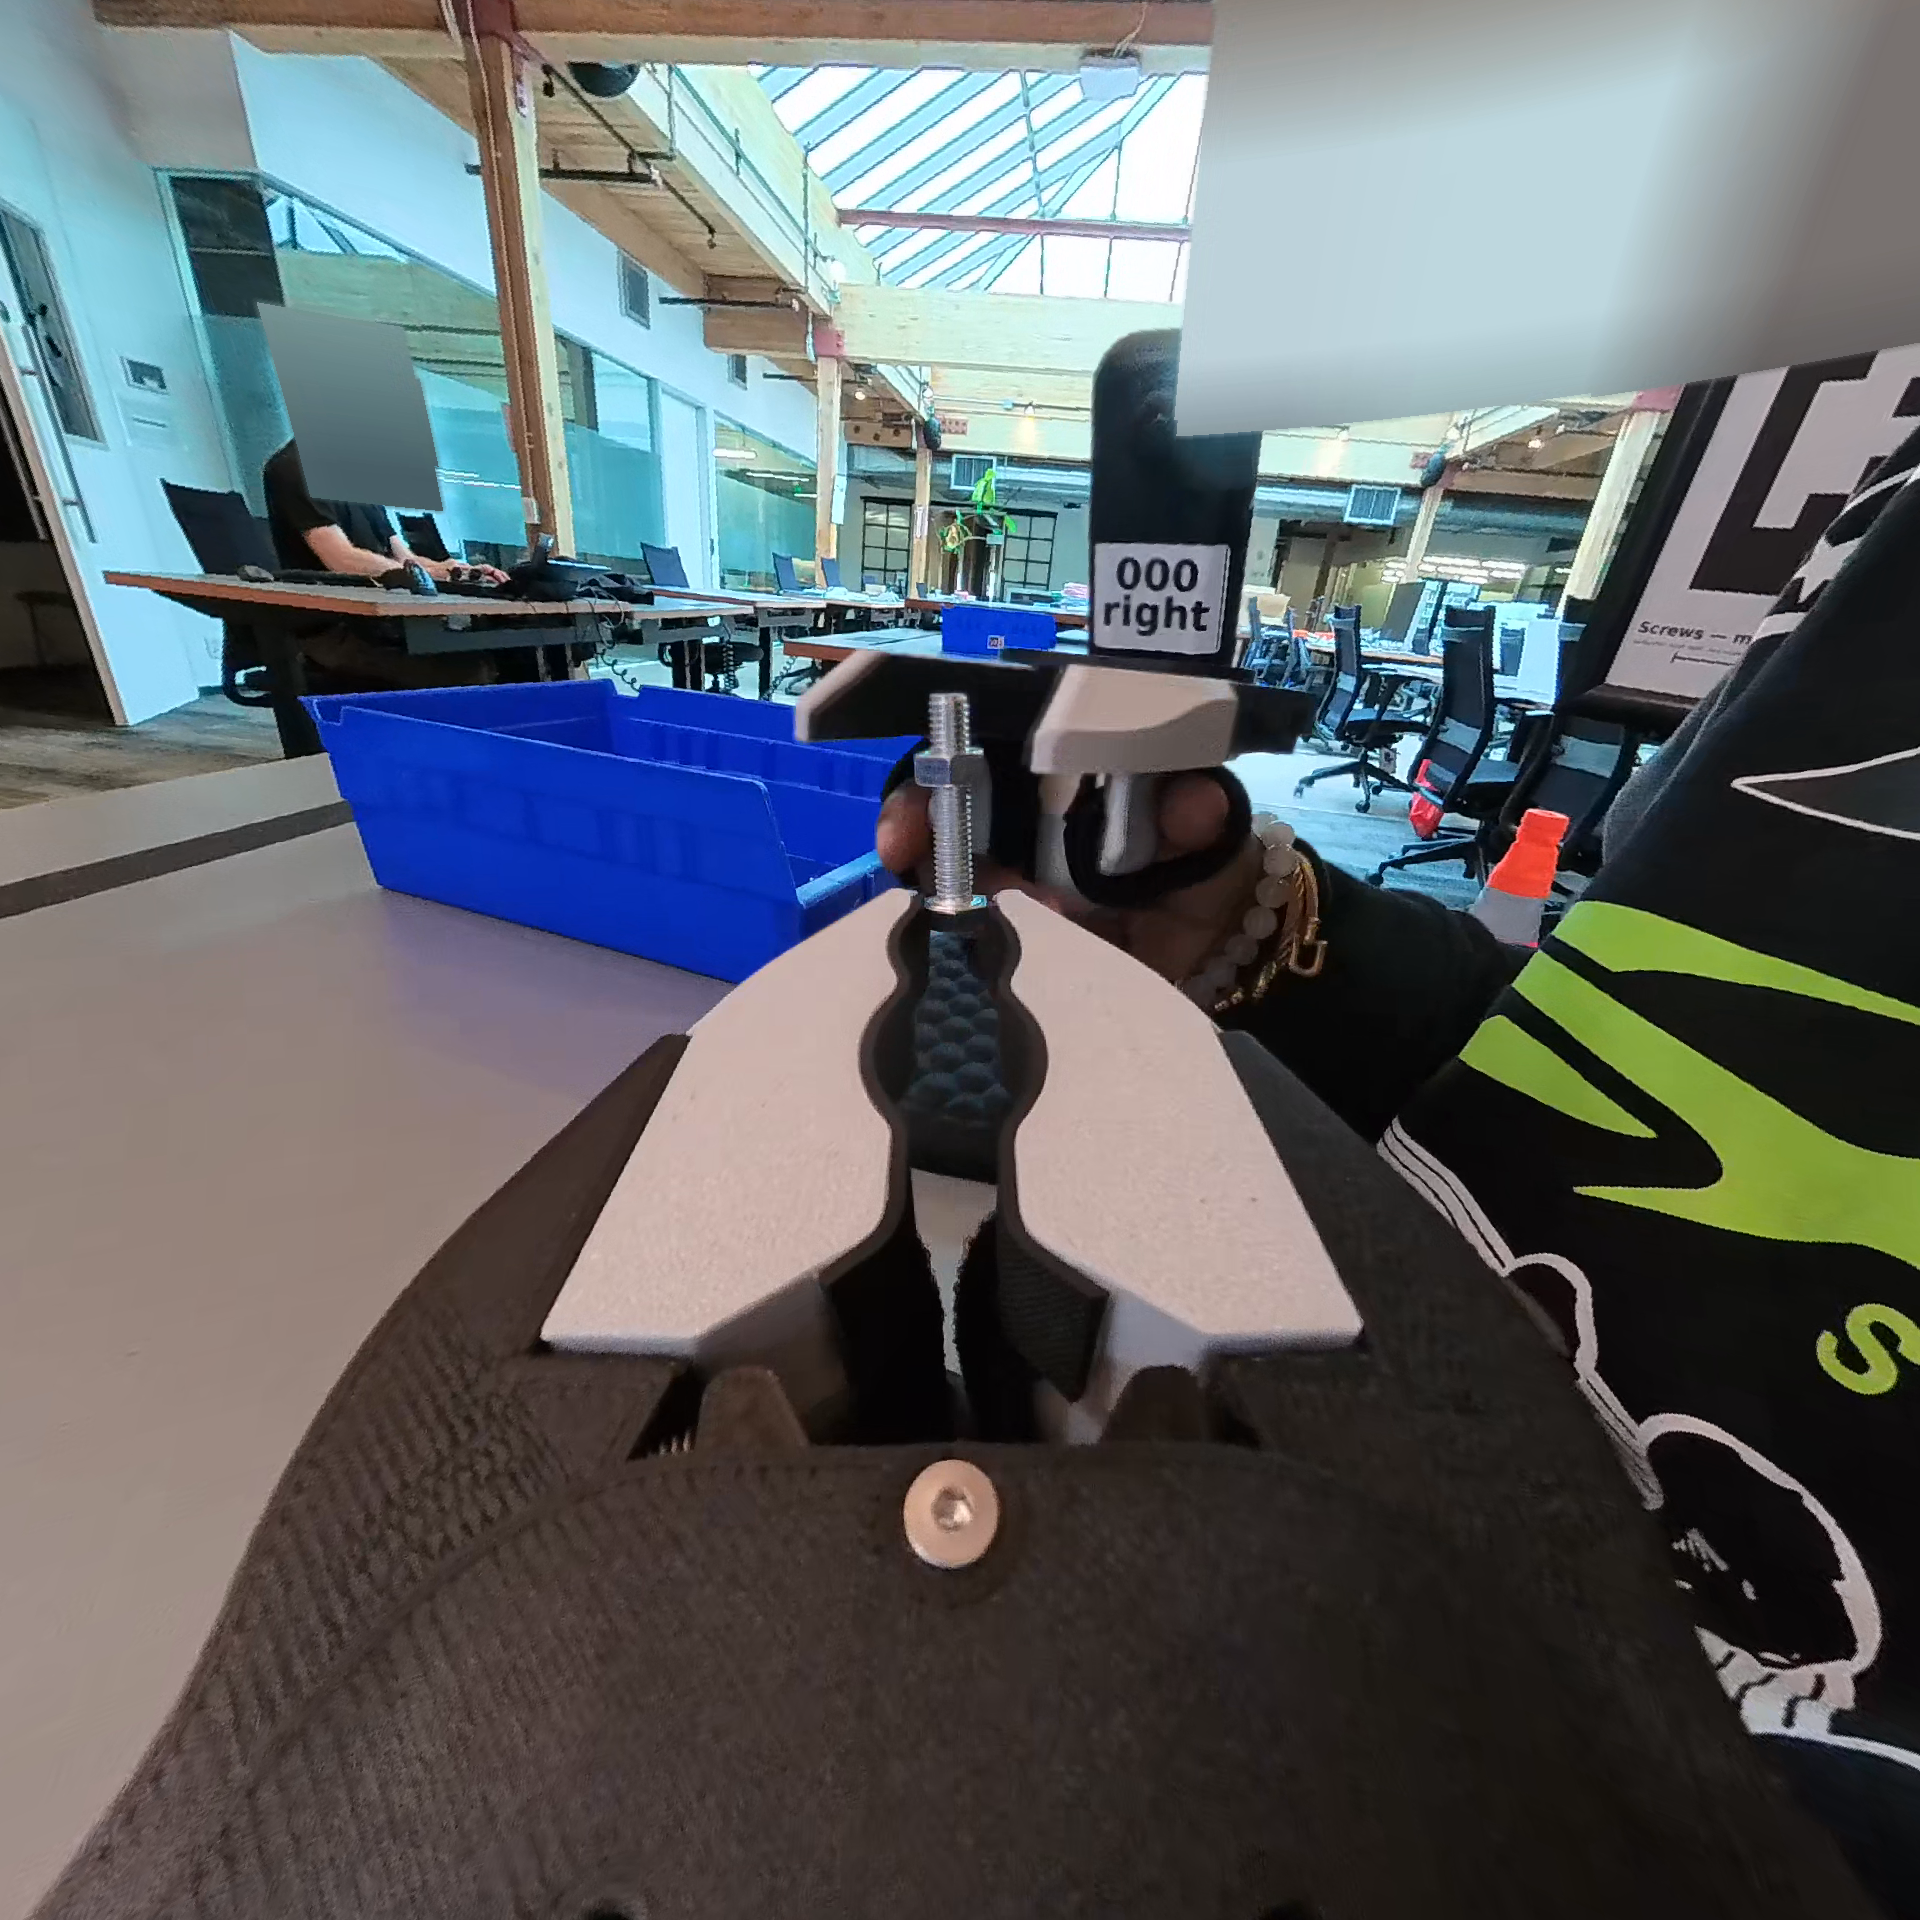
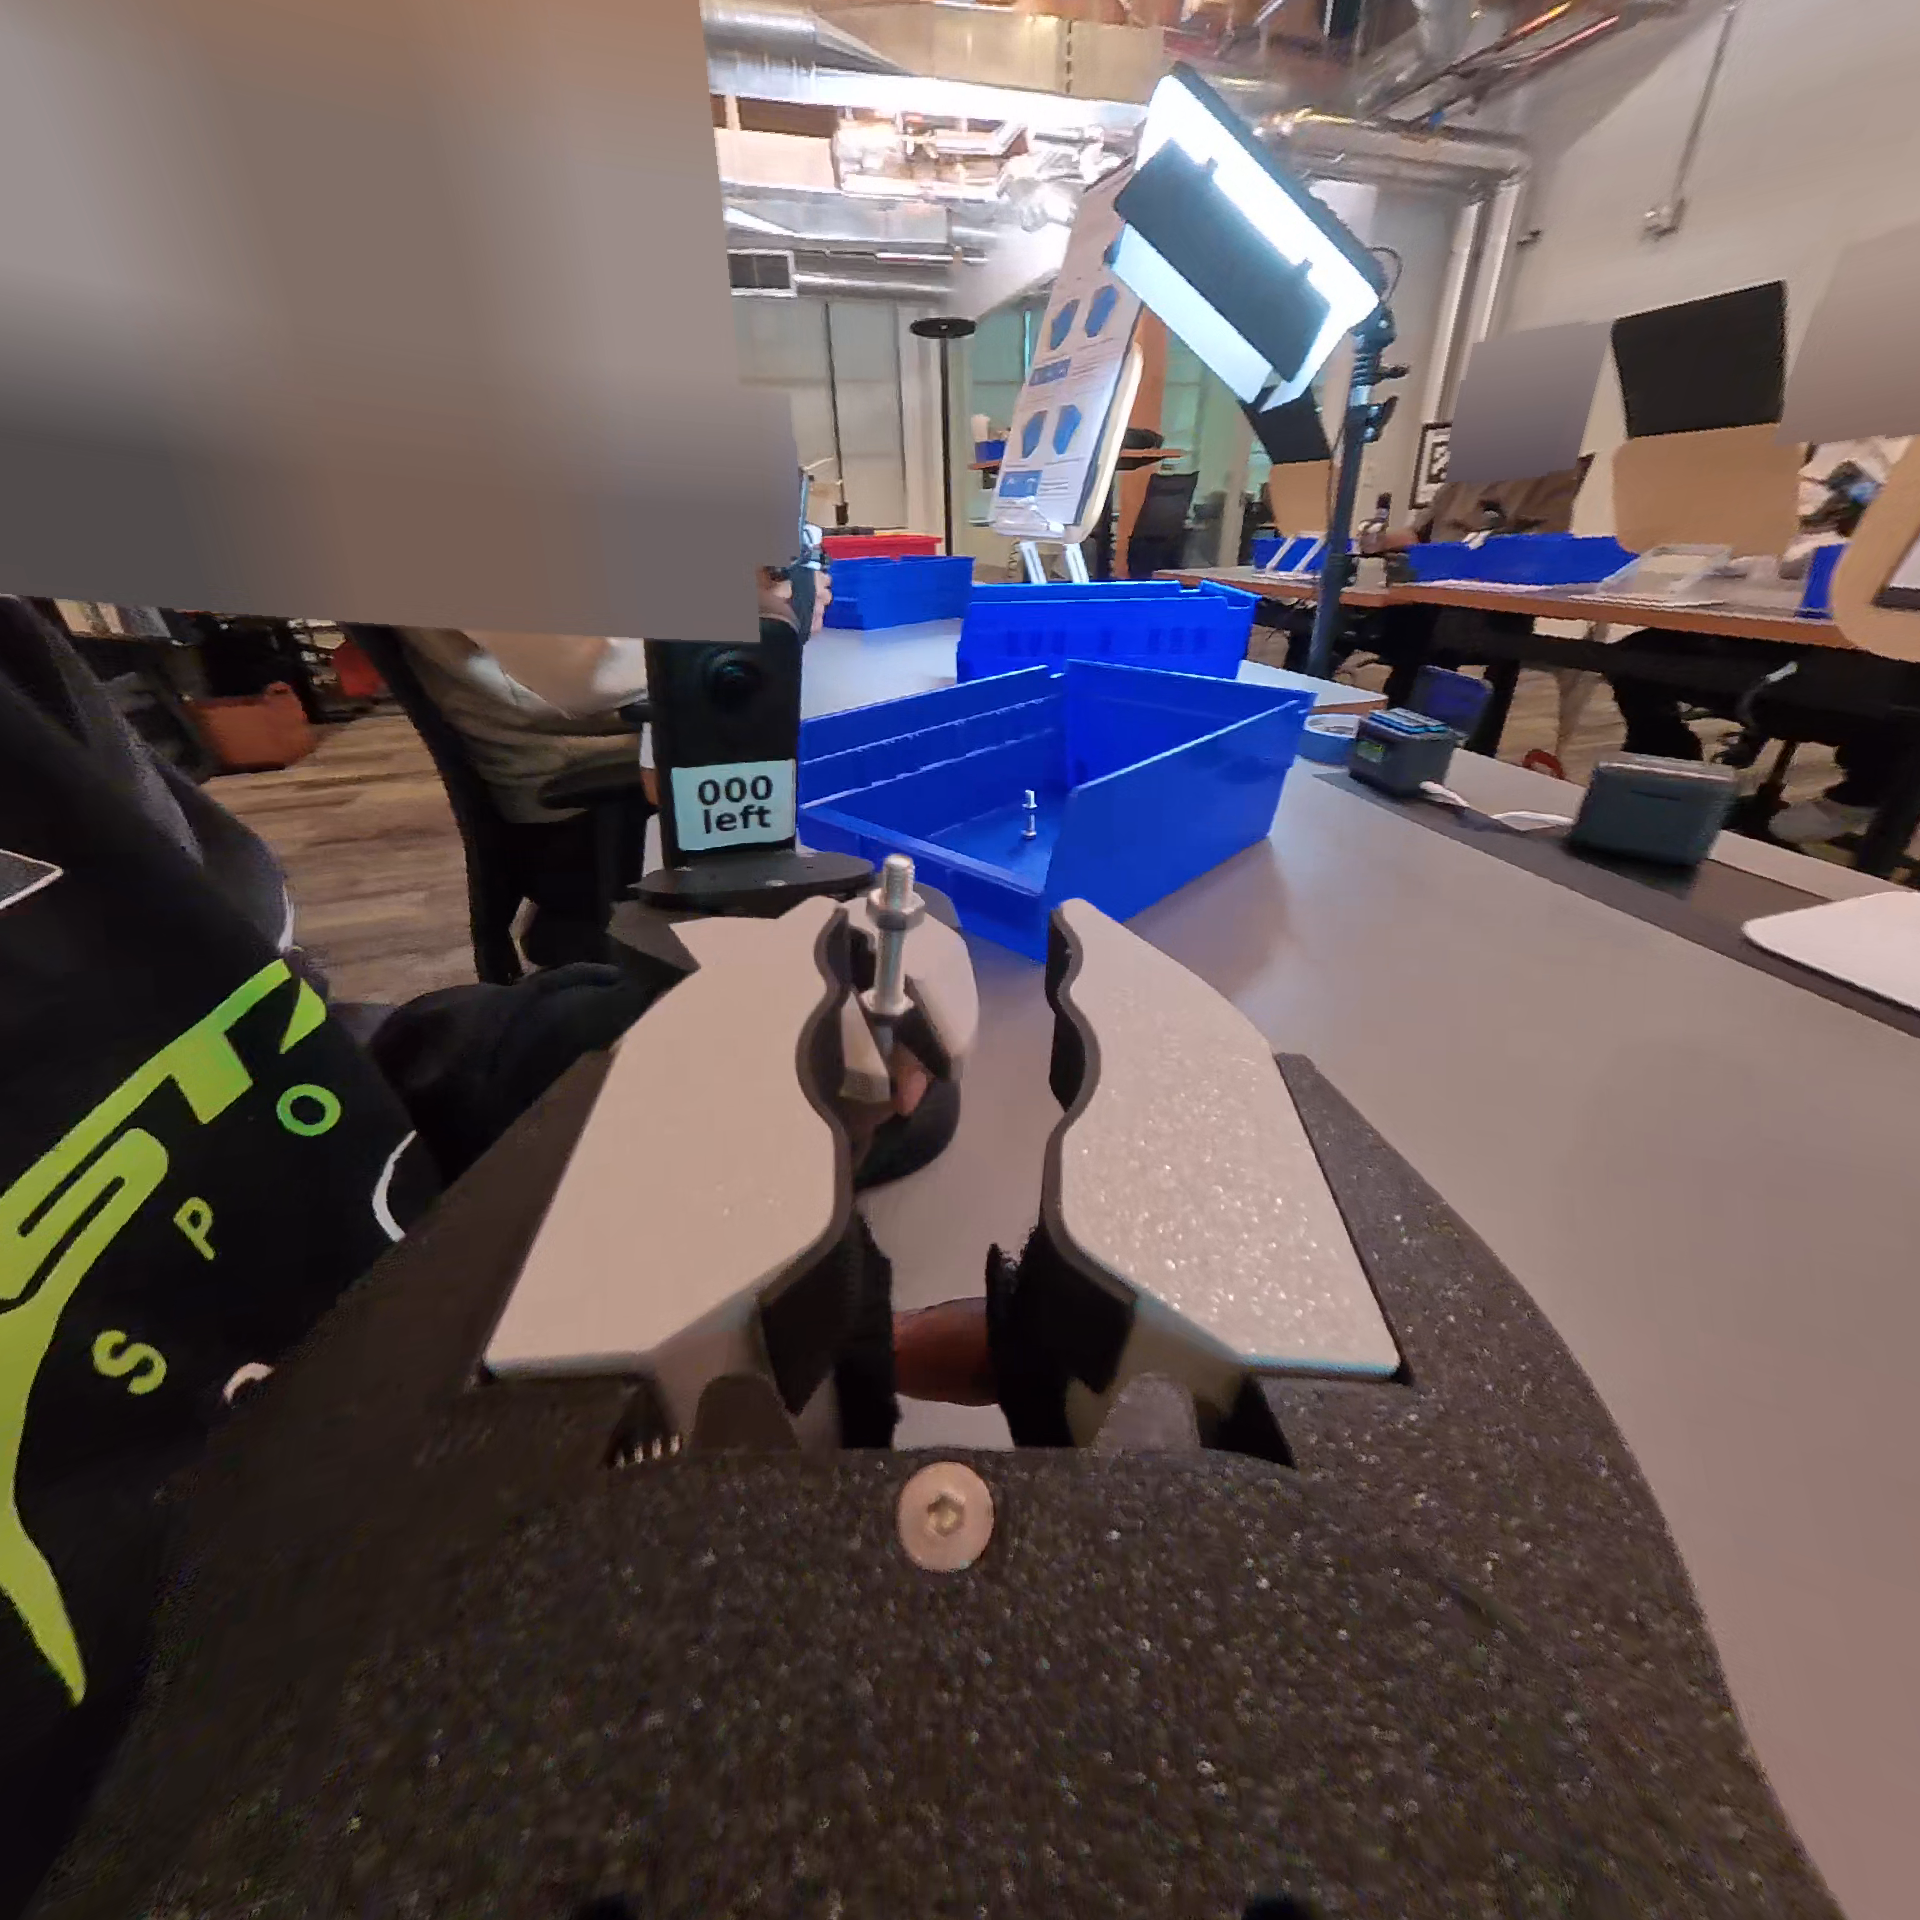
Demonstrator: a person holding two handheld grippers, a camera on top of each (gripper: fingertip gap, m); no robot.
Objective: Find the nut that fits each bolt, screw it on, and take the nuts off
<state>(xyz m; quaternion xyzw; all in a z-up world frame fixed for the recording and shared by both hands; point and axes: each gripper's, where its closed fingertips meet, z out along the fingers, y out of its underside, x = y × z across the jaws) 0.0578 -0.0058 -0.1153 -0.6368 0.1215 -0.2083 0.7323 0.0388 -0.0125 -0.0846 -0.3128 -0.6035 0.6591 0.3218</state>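
Observation:
My left gripper (image 1: 956, 902) is shut on the head of a silver bolt (image 1: 950, 831) and holds it upright above the grey table (image 1: 260, 1039). A silver nut (image 1: 948, 769) sits on the thread a little below the bolt's tip. My right gripper (image 2: 951, 925) is open. Its fingers (image 2: 727, 1091) stand on either side of the bolt (image 2: 891, 961) and nut (image 2: 896, 914) with a gap to each pad, the left pad nearer. The left wrist view shows the right gripper (image 1: 987, 717) behind the bolt's top. The right wrist view shows the left gripper (image 2: 883, 1023) clamping the bolt.
A blue bin (image 1: 582, 810) stands on the table beyond the grippers; in the right wrist view the bin (image 2: 1174, 790) holds a small bolt with a nut (image 2: 1029, 812). More blue bins (image 2: 1101, 623), a tape roll (image 2: 1330, 732) and small devices (image 2: 1652, 810) lie farther right. The person's torso (image 1: 1714, 1143) is close.

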